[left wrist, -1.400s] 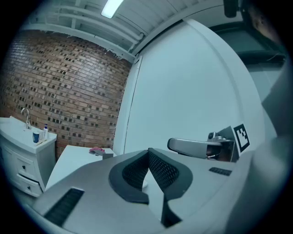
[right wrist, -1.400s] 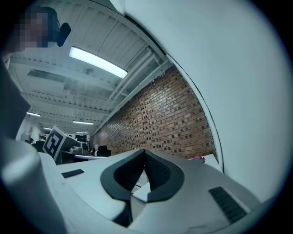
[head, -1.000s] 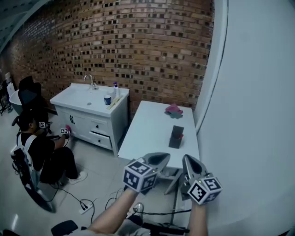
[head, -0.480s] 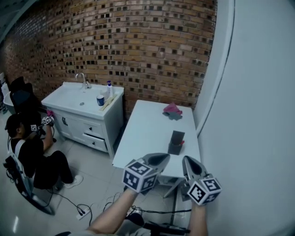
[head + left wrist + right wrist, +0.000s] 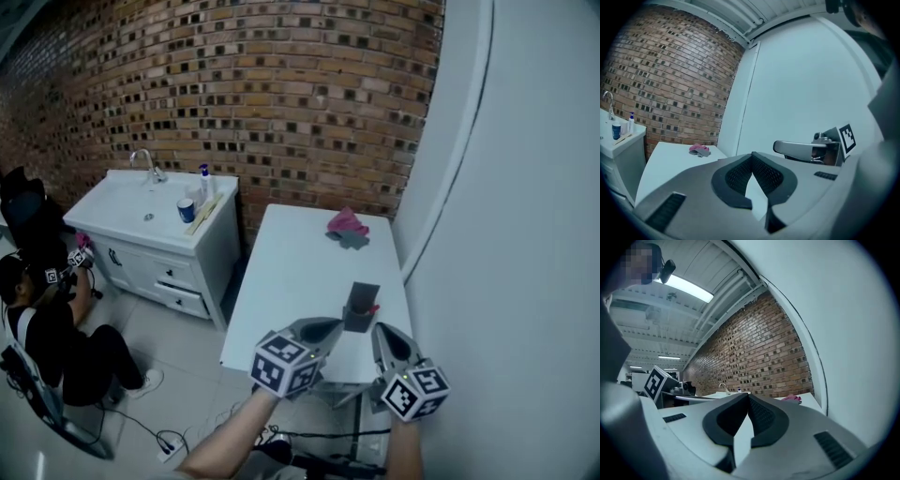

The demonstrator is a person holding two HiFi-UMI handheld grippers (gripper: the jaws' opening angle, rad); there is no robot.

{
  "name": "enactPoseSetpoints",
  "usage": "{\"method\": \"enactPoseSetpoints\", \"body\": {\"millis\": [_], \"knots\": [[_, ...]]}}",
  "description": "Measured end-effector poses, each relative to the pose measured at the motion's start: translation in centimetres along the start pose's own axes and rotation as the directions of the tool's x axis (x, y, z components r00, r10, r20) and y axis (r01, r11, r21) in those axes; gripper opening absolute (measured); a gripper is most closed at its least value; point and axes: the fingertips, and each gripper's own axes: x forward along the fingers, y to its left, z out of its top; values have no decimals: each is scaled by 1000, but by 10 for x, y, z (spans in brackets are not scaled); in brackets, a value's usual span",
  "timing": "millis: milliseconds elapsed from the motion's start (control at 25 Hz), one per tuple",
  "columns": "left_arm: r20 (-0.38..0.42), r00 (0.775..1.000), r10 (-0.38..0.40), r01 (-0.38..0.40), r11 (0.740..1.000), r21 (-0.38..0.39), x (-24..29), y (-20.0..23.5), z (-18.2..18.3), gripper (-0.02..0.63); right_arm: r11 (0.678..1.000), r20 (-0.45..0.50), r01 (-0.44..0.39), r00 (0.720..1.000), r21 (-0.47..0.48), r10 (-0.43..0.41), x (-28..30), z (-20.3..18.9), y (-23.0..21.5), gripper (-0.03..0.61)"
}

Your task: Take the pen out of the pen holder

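A black pen holder (image 5: pixel 361 302) stands on the near right part of the white table (image 5: pixel 291 281), with a red pen end (image 5: pixel 373 308) showing at its right side. My left gripper (image 5: pixel 330 325) hangs over the table's near edge, just left of and short of the holder. It is shut, with nothing between the jaws. My right gripper (image 5: pixel 380 330) sits just right of it, also shut and holding nothing. Neither touches the holder. The holder is hidden in both gripper views, where the jaw tips meet: left gripper (image 5: pixel 752 154), right gripper (image 5: pixel 748 395).
A pink and grey cloth (image 5: pixel 345 225) lies at the table's far end. A white wall (image 5: pixel 506 234) runs close along the right. A sink cabinet (image 5: pixel 150 211) stands left of the table. A person (image 5: pixel 47 328) sits on the floor beside it, and cables (image 5: pixel 169 436) lie nearby.
Both grippers have moved forward toward the table, so the pen holder now lies much closer to their tips. The seated person has shifted left in view.
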Motion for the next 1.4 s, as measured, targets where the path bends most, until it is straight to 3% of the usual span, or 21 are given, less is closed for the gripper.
{"method": "enactPoseSetpoints", "body": {"millis": [360, 720, 1400], "knots": [[-46, 998, -45, 44, 999, -27, 32, 40, 2, 4, 998, -41, 57, 998, -5, -57, 51, -3, -25, 0], [-65, 997, -40, 37, 998, -48, 56, 63, 6, 5, 997, -95, 80, 992, -6, -80, 75, -7, -43, 0], [-99, 993, 70, -77, 995, -64, 77, 72, -8, 4, 998, -192, 6, 981, -58, -17, 99, -33, -82, 0]]}}
